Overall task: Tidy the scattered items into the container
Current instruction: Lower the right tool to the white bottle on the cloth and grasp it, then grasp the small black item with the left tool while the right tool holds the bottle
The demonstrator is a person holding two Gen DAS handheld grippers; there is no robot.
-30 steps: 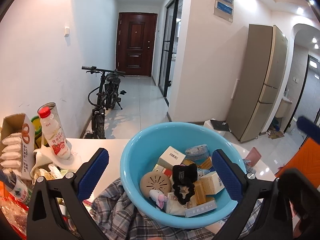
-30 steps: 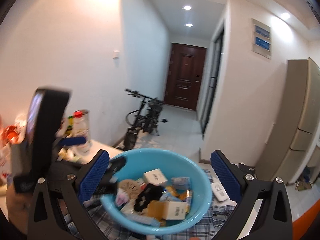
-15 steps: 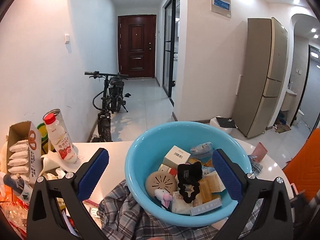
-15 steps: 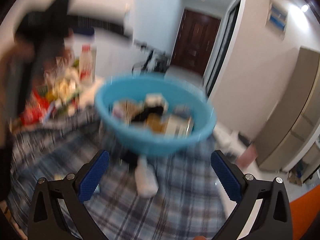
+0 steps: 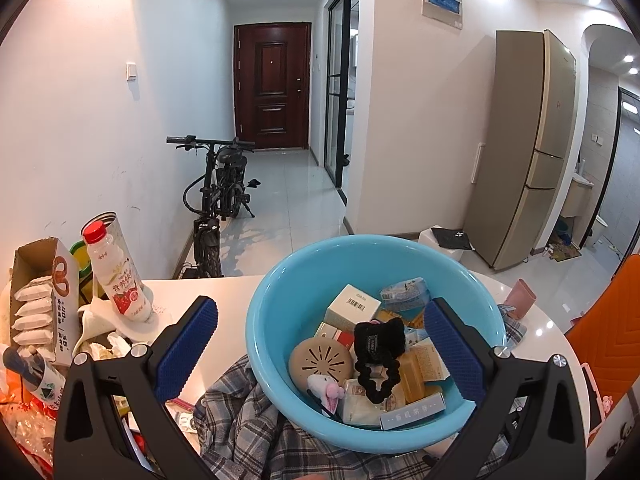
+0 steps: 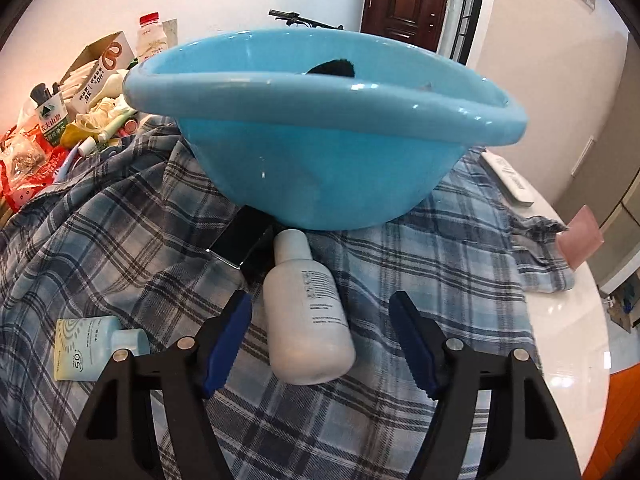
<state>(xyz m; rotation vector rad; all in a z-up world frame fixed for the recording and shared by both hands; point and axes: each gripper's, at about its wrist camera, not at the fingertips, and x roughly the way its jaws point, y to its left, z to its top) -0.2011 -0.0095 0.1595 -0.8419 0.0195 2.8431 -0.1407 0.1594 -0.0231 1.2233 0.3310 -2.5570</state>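
Both jaws of the right gripper now lower, closing around, not yet touching, the white bottle.

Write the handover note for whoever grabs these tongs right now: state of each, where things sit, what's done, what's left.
Left tongs: open, empty, hovering over the blue basin.
Right tongs: closing around the white bottle, which lies on the plaid cloth in front of the basin; pads not on it yet.
Done: the basin already holds small boxes, a black scrunchie and a round tan case.
Left: the white bottle, the sunscreen tube to its left, and the black box wedged under the basin's edge. More clutter sits at the table's far left.
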